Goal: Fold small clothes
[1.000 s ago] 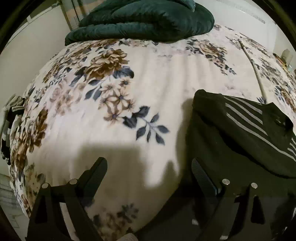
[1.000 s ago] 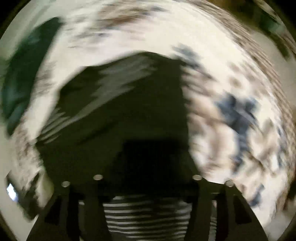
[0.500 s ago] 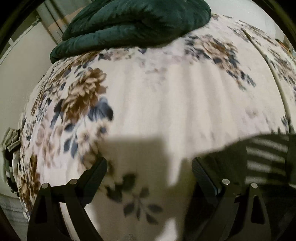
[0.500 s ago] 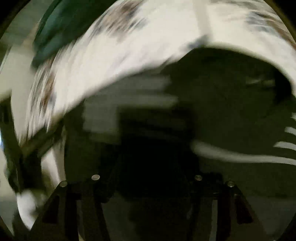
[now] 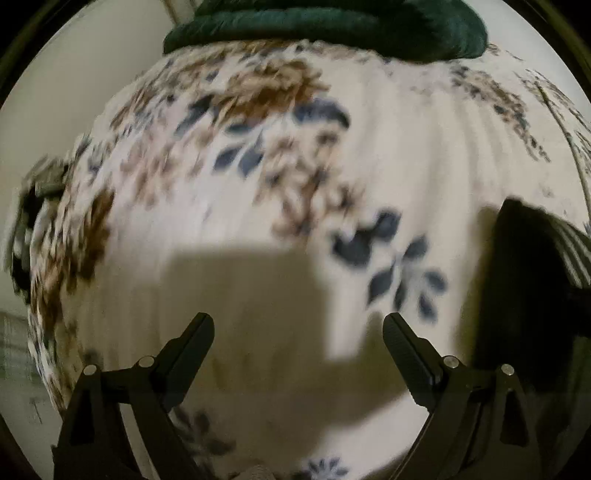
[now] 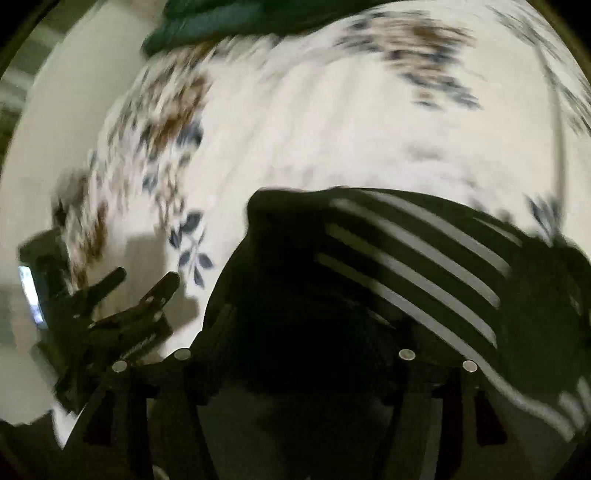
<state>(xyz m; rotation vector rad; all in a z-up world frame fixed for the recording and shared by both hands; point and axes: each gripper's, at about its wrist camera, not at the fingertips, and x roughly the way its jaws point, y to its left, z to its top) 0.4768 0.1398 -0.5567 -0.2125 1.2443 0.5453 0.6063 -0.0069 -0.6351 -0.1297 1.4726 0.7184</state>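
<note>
Left gripper [image 5: 298, 334]: jaws wide, empty, over bare floral bedspread [image 5: 388, 155] (likely free to take a second corner) | right gripper [image 6: 295, 354]: jaws opening, fingertips lost against dark cloth, grip cannot be told | black striped garment [image 6: 406, 258]: lying on bedspread under right gripper, right of the left one | green blanket [image 5: 332, 26]: far edge.

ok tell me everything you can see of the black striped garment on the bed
The black striped garment is a dark, soft-looking fabric piece with white diagonal stripes across its upper right part. It lies bunched on the floral bed cover, its near part lost in shadow. The right gripper hangs over it, jaws opening; whether the pads touch it cannot be told. In the left wrist view only its edge shows.
</note>
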